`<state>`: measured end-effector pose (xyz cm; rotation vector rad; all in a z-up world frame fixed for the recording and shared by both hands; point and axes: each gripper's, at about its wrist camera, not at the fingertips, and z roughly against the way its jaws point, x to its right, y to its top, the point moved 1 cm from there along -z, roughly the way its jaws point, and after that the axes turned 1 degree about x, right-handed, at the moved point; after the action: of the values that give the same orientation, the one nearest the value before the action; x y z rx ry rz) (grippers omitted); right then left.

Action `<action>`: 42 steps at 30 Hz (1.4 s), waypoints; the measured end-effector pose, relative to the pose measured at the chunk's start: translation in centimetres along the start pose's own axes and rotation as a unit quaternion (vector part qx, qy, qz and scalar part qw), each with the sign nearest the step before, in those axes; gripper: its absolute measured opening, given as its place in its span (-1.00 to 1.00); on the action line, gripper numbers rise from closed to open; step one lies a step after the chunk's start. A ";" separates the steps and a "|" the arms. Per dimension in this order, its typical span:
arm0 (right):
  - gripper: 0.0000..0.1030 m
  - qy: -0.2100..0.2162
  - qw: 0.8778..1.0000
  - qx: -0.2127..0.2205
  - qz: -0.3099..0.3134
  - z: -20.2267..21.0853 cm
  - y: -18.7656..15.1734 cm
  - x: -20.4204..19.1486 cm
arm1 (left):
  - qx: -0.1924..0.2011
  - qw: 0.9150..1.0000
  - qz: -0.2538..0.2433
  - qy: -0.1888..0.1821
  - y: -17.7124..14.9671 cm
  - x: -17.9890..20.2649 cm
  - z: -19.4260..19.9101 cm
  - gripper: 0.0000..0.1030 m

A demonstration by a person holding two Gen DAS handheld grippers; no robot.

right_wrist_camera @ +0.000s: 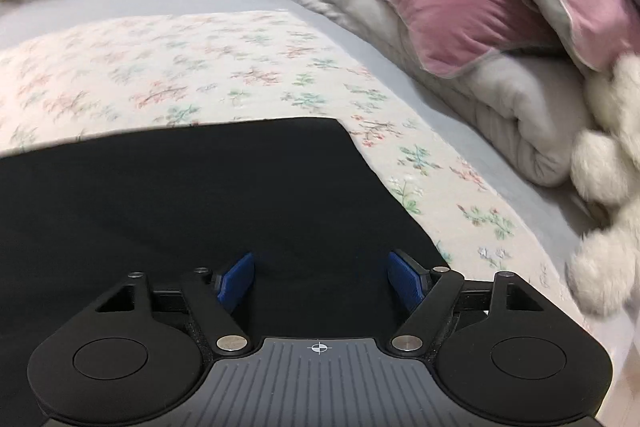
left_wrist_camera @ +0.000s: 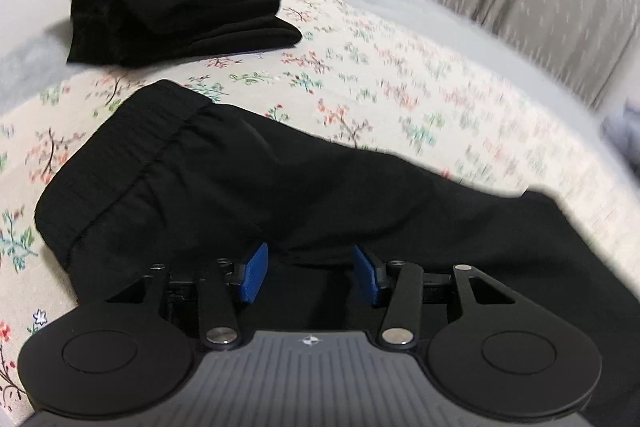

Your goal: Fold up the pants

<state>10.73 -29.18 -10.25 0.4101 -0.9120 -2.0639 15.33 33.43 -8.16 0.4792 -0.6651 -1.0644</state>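
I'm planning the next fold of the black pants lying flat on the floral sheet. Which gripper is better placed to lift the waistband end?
Probably the left gripper: the elastic waistband of the black pants lies just ahead of its open jaws. The right gripper faces only the plain end.

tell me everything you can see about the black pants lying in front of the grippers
The black pants are matte, soft-looking fabric with a gathered elastic waistband, lying flat and lengthwise on the floral bedspread. The far end shows a straight edge and a square corner. Neither gripper grips them.
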 end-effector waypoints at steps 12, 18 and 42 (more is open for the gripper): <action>0.32 0.380 0.885 0.041 0.264 10.5 0.6 -29.1 | -0.020 0.998 0.050 0.016 0.6 -1.5 -0.8 0.06; -1.00 0.459 0.807 0.003 0.372 12.1 -2.7 -44.8 | -0.025 0.997 0.074 0.026 0.3 -2.4 -0.4 -0.21; -0.73 0.471 0.831 -0.032 0.295 12.5 -9.8 -39.2 | -0.028 0.993 0.099 0.050 0.5 -2.9 -0.7 -0.39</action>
<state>22.03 11.62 -10.02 0.8753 -0.2810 -1.0778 15.15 36.31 -9.09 0.4059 -0.5789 -0.8645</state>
